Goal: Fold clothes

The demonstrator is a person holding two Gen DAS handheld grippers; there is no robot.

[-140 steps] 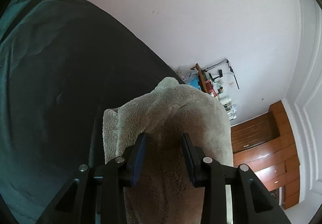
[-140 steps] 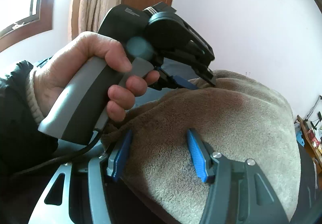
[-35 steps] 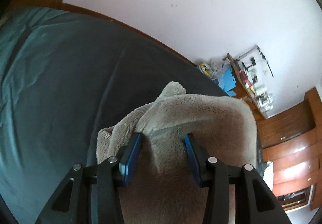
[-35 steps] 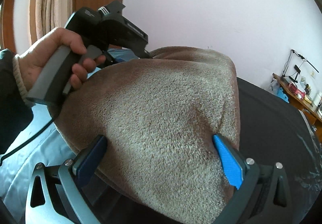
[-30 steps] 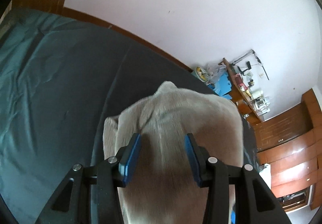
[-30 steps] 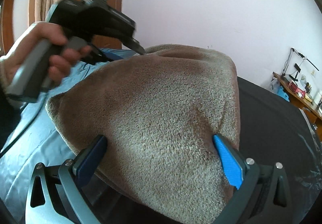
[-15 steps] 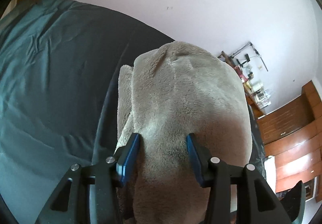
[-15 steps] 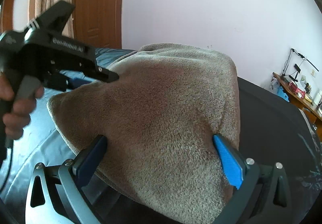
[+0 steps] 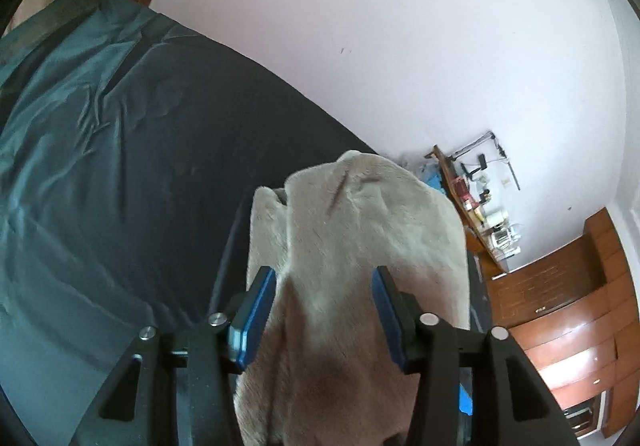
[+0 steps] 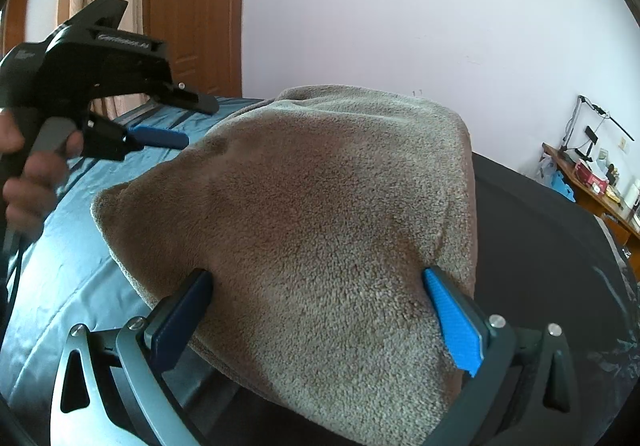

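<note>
Since half a second ago, our left gripper (image 9: pixel 324 310) has drawn back from the fleece garment (image 9: pixel 360 246), which now fills less of the left wrist view; its blue pads (image 9: pixel 256 314) sit spread, fabric between them, over the teal bedsheet (image 9: pixel 80 173). In the right wrist view, our right gripper (image 10: pixel 320 314) stands wide open around the bunched garment (image 10: pixel 312 213), and the left gripper (image 10: pixel 160 113) hovers apart from it.

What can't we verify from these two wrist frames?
- Left wrist: the fleece garment covers the gap of the left gripper, so grip contact is hidden.
- Right wrist: the fleece fills the right gripper; folded edges beneath are unseen.
- Shelf clutter: too small to identify.
</note>
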